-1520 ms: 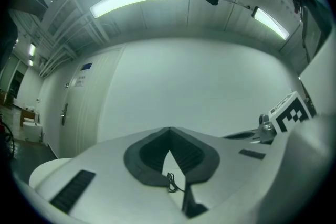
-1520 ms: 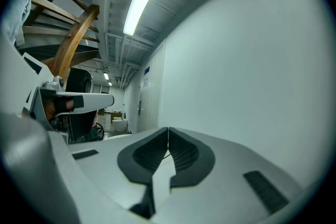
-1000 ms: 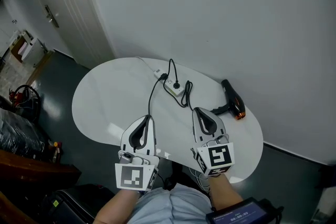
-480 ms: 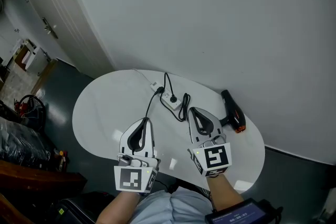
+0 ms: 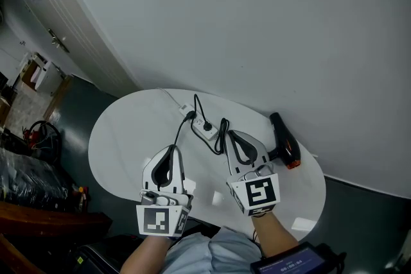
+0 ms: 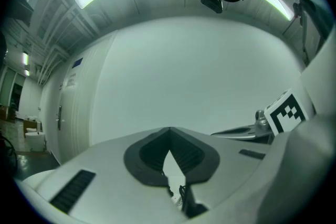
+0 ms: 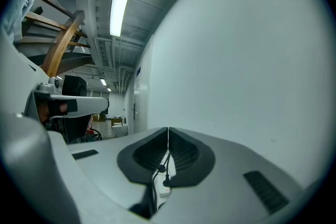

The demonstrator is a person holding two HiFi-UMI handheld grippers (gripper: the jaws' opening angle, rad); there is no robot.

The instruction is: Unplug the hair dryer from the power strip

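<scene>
Two grippers, both clenched shut on nothing: the left gripper (image 5: 171,148) and right gripper (image 5: 231,135) each show tips pressed together in their own views.

Step in hand (my reading): approach. No plug has been touched yet.

- The power strip (image 5: 198,121) lies on the white table (image 5: 122,131) with two black plugs seated in it.
- The right gripper's tips sit just beside the strip.
- The left gripper is near the strip, on the person's side.
- The hair dryer (image 5: 284,145) lies beyond the right gripper from the strip.
- The dryer-side plug (image 5: 207,127) is probably the target, since its looped cord (image 5: 222,133) runs that way.

Next move: open the jaws. One gripper should steady the strip while the other pinches the plug body and pulls straight out.
</scene>
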